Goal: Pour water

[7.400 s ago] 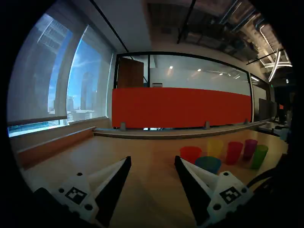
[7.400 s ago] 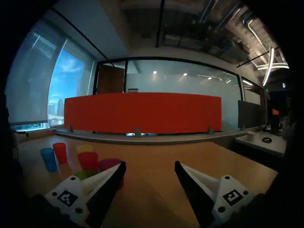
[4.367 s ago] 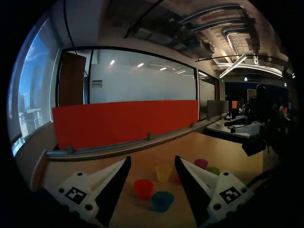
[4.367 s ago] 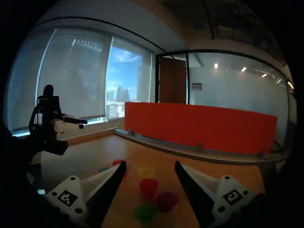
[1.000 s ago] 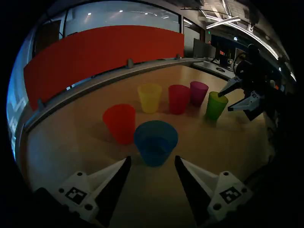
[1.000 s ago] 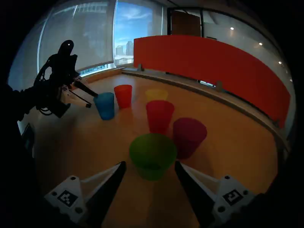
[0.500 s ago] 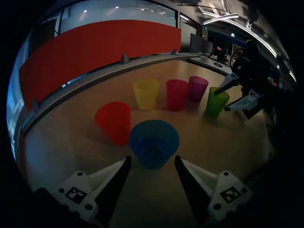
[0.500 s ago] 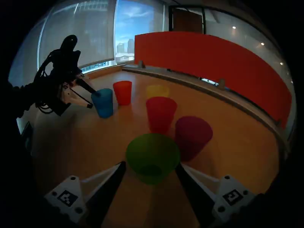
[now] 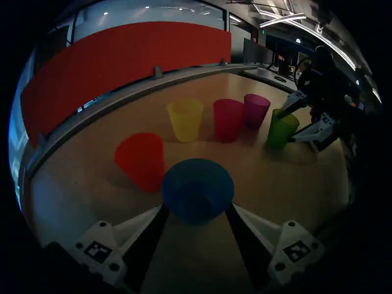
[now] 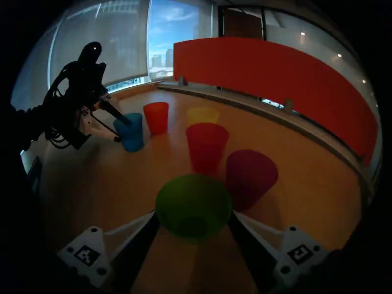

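- six cups stand on the table point(image 9: 274, 186).
- left gripper point(image 9: 196, 208): wide open, one finger on either side of the blue cup point(image 9: 197, 188); touching or not, cannot tell.
- right gripper point(image 10: 193, 215): wide open, astride the green cup point(image 10: 193, 203) likewise.
- beyond the left gripper: orange cup point(image 9: 141, 159) just left of blue; yellow cup point(image 9: 185, 117), red cup point(image 9: 228, 118), purple cup point(image 9: 256, 110) farther ahead.
- square black-and-white markers point(image 9: 95, 251) sit on the finger bases.
- water inside the cups: cannot tell.
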Motion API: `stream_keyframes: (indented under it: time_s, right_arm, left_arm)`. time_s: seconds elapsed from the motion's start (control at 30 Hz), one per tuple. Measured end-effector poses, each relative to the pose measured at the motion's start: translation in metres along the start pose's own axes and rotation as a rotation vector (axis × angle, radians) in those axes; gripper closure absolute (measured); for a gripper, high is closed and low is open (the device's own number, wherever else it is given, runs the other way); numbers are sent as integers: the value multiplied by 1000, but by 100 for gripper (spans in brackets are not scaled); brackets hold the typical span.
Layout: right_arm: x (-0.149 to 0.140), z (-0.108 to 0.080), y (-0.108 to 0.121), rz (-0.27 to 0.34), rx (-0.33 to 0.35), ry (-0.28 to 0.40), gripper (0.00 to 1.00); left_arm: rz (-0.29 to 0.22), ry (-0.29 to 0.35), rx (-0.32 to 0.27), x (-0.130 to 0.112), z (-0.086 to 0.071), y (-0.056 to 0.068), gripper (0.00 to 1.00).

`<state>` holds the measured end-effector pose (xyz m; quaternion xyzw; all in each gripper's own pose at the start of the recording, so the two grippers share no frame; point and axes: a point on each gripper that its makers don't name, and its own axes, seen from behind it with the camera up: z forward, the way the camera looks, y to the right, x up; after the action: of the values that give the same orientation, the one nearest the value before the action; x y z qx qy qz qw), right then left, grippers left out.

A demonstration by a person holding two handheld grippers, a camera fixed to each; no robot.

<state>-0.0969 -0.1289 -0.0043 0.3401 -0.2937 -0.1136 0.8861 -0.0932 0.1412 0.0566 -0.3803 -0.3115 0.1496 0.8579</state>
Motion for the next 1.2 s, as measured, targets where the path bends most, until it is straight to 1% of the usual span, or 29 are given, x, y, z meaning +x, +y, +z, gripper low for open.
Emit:
stream_keyframes:
  time_s: [0.2, 0.5, 0.9, 1.2]
  right_arm:
    - [-1, 1, 2, 4, 2, -2, 0]
    - [2, 4, 1, -2, 5, -4, 0]
    - [2, 7, 0, -1, 5, -6, 0]
    - [0, 7, 0, 1, 9, -7, 0]
  left_arm:
    - [1, -2, -7, 2, 5, 1, 15]
    - [0, 7, -8, 9, 9, -1, 15]
    - [-56, 22, -22, 13, 12, 0, 15]
    - [-65, 29, -5, 15, 15, -2, 16]
